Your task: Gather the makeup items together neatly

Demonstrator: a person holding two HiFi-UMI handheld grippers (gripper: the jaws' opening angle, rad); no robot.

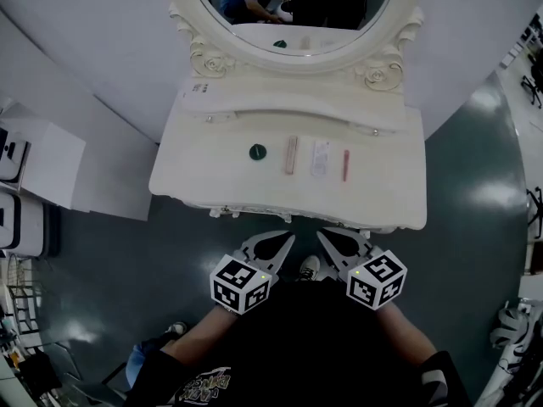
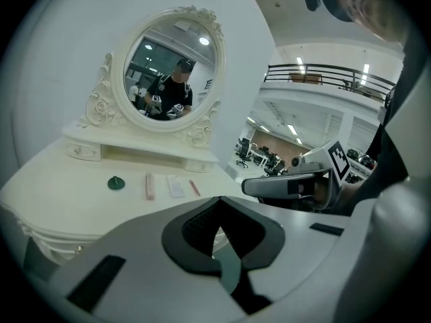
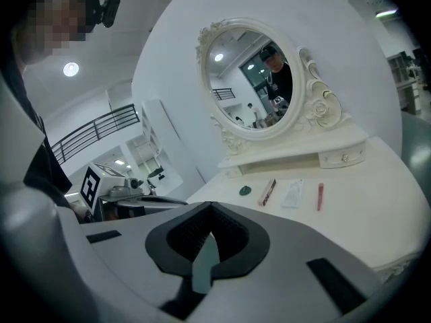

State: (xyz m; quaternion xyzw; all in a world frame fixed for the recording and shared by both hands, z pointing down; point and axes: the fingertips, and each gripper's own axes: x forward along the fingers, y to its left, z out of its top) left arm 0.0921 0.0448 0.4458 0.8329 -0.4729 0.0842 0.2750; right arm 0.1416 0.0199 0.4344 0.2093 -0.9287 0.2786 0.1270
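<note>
Four makeup items lie in a row across the middle of the cream worktop (image 1: 204,172), below the oval mirror (image 1: 293,24): a small dark green round piece (image 1: 258,152), a long pink box (image 1: 291,155), a flat white sachet (image 1: 320,158) and a slim red stick (image 1: 345,165), side by side but apart. The left tongs (image 1: 287,239) and right tongs (image 1: 322,236) are pressed together, empty, just off the worktop's front edge.

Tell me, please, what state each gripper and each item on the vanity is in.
left gripper, shut, empty, short of the vanity front edge.
right gripper, shut, empty, beside the left one.
green round item, resting on the tabletop, left end of the row.
long pink item, lying flat, apart from its neighbours.
white sachet, lying flat.
red stick, lying flat, right end.
</note>
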